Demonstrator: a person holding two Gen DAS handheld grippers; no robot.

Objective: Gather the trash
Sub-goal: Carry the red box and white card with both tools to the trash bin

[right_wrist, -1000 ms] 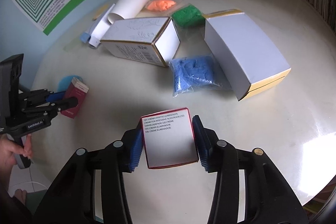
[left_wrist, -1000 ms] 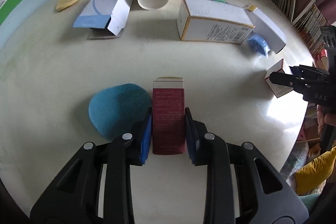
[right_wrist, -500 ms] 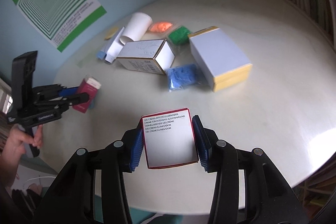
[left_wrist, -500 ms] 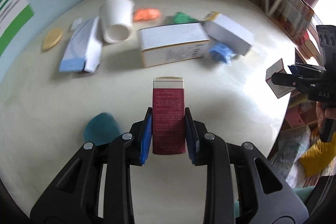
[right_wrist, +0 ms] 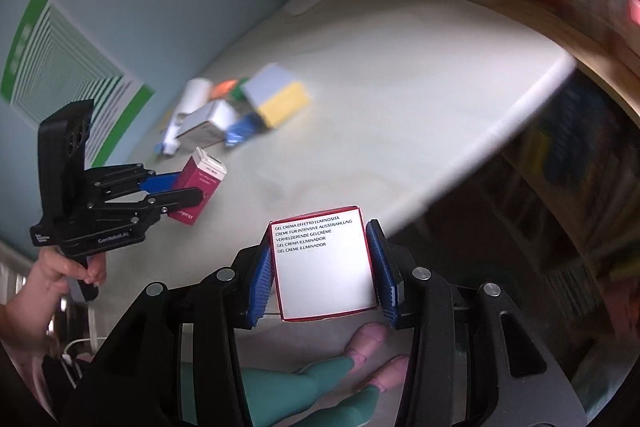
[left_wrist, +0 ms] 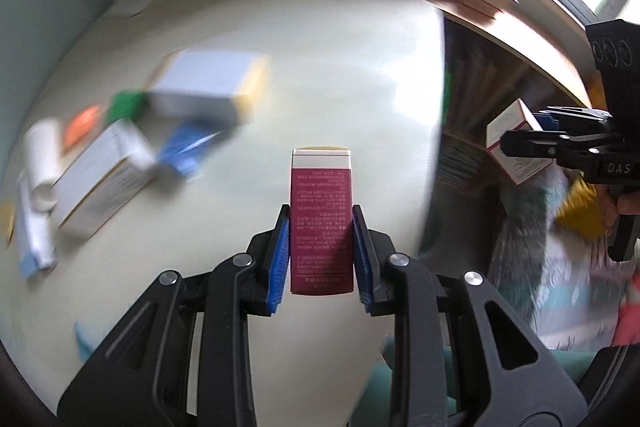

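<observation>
Two small cartons were held — a maroon white-capped cardboard carton (left_wrist: 321, 223) clamped in the left gripper (left_wrist: 321, 227) above the round cream table (left_wrist: 340, 75), a red-edged white carton (right_wrist: 322, 263) clamped in the right gripper (right_wrist: 322, 269) past its edge.

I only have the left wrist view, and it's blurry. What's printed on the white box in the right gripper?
Observer: The white box bears multilingual cream wording, "GEL CREMA EFFETTO LUMINOSITÀ", with a red edge.
Operator: Is the right gripper properly closed on it?
Observer: Yes, the right gripper has both blue pads against its sides.
Operator: What's beneath it?
Observer: Floor and the person's pink shoes, past the table edge.
</observation>
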